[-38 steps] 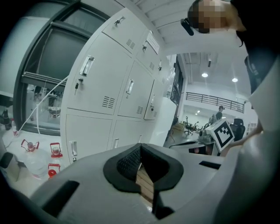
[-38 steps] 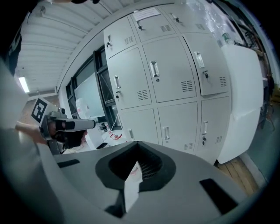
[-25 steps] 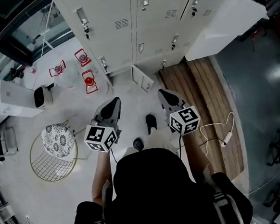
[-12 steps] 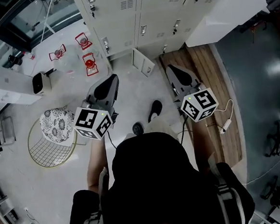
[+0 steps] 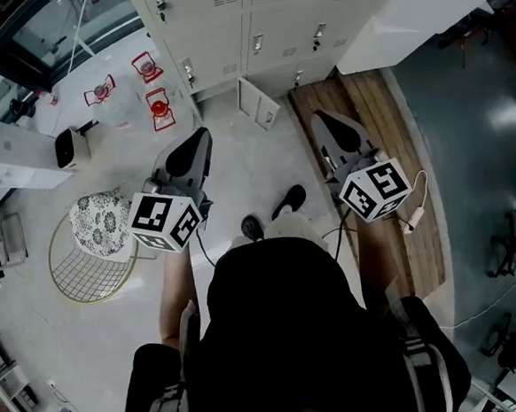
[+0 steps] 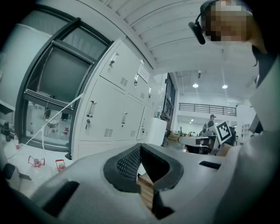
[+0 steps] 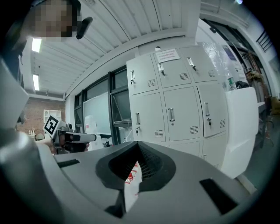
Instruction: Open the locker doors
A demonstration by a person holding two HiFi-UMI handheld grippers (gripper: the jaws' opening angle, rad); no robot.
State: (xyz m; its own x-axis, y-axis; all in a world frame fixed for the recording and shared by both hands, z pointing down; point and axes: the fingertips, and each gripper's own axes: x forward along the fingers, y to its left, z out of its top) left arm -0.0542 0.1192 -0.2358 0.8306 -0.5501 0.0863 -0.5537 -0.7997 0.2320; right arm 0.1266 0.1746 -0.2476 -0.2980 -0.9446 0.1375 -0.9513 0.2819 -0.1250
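Observation:
A bank of pale grey lockers [image 5: 252, 23] stands at the top of the head view; its doors look closed except one small bottom door [image 5: 259, 105], which hangs open. My left gripper [image 5: 201, 136] and right gripper [image 5: 320, 117] are held side by side, pointing at the lockers from a distance and touching nothing. In the left gripper view the lockers [image 6: 118, 109] lie ahead to the left, and the left gripper [image 6: 140, 147] is shut and empty. The right gripper view has the lockers [image 7: 175, 100] straight ahead, with the right gripper [image 7: 139, 145] shut and empty.
A wire stool with a patterned cushion [image 5: 101, 240] sits at the left. Red holders [image 5: 157, 106] and a white appliance [image 5: 67, 152] lie on the floor beyond it. On the right are a wooden platform [image 5: 368, 139], a white cabinet [image 5: 403, 20] and a cable [image 5: 415, 219].
Both grippers have risen and spread slightly apart. The lockers have slid towards the top of the head view. Both pairs of jaws stay closed.

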